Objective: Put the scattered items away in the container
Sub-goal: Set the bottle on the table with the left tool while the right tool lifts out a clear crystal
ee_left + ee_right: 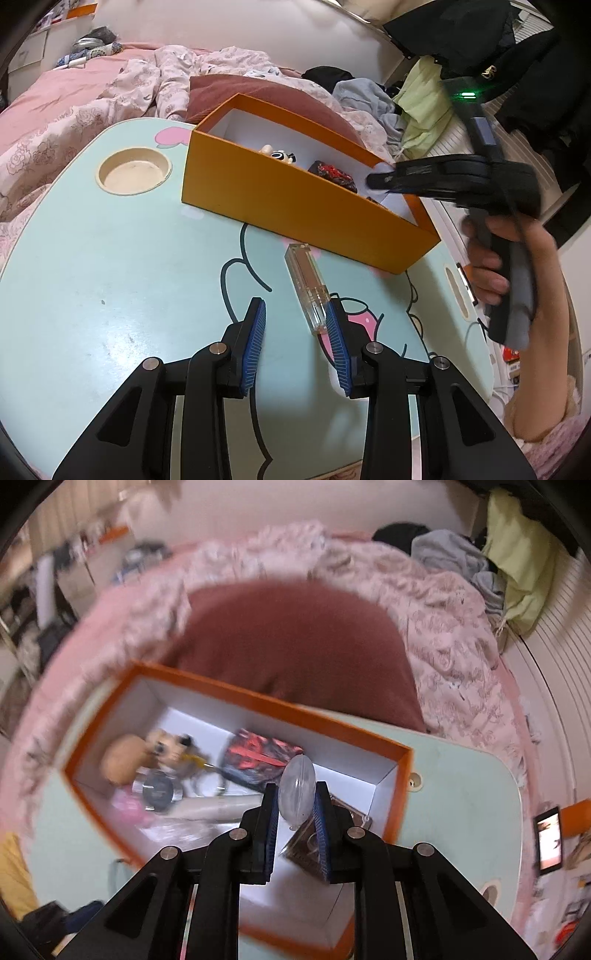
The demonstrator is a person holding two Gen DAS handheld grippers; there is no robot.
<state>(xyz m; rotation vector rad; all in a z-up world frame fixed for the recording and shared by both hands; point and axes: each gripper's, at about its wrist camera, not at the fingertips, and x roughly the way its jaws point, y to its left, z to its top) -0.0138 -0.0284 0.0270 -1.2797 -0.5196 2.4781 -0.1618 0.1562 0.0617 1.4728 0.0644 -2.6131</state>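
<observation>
Looking first at the clear tube (306,288), the last loose thing on show. Lies flat on the pale green table (110,277), right in front of the left tongs (295,332). Points long-ways away from those tongs, toward the orange box (295,206), tipped a little to one side. Near end sits by the right-side pad (336,332), touching it or just beside it; hard to tell which. Not in the middle of the gap, so probably needs a small slide of the tongs toward that side before a squeeze. Left tongs open, holding nothing. Much nearer to the tube than the right tongs (373,181), so likely a job for the left hand.

Moving out to the other task thing: a clear ball (297,775). Pinched tight between the pads of the right tongs, held up over the near end of the orange box. Not yet let go. Next step there, most likely, just opening up and dropping it in.

Further out, inside the box beyond the right tongs: a toy dog (166,742), a red and black pouch (258,757) and more small bits, too blurry to name. Past the box, a pink bed (55,110) with crumpled covers.
</observation>
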